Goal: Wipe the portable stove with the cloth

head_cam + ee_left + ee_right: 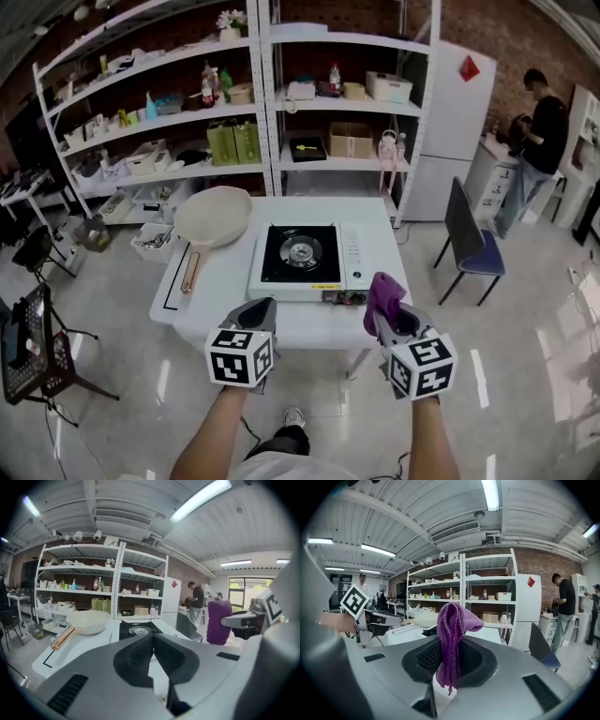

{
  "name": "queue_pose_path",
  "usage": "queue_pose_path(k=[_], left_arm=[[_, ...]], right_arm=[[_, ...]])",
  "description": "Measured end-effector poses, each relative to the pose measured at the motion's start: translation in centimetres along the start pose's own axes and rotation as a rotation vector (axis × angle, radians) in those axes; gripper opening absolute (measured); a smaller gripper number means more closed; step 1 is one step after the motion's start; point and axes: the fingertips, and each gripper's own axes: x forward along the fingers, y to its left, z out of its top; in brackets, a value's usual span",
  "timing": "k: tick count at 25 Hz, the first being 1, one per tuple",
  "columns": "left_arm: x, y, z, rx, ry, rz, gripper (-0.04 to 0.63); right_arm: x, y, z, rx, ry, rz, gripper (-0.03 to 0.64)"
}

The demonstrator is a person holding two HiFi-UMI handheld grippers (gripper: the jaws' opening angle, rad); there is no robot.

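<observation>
A: Stove (309, 261) at 12 on table (211, 291), not touched yet. Cloth (382, 292)?
B: Clamped in R gripper (386, 317), 5 o'clock of stove. L gripper (261, 307) closed, empty. Lay cloth flat, light pressure, skirt burner (301, 251).

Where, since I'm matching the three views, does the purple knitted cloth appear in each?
Head view: purple knitted cloth lower right, in the right gripper.
Left gripper view: far right, mid-height.
Right gripper view: centre, clamped between the jaws.
Shared landmark: white fridge with red diamond.
</observation>
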Motion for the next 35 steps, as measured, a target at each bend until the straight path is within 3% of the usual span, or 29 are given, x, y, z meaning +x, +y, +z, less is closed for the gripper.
queue_pose_path(k=[11,17,27,35], left_arm=[[10.4,8.1,2.7,0.003,0.046,-0.058,0.005],[14.3,11.0,3.0,-0.016,0.076,-0.067,0.005],[16.2,12.8,1.0,-0.049,0.135,-0.039,0.005],[16.8,12.7,0.9,-0.074,0.145,0.067,0.005]], right_arm=[[14.4,-4.7,3.1,-0.061,0.115,0.007,0.067],[21.0,-8.3,4.4,-0.233,0.229,0.017,0.067],[30.0,-13.4,2.4,-0.548,0.466,0.063,0.067],[34.9,-15.2,-0.6,-0.779,0.596,0.174,0.067]])
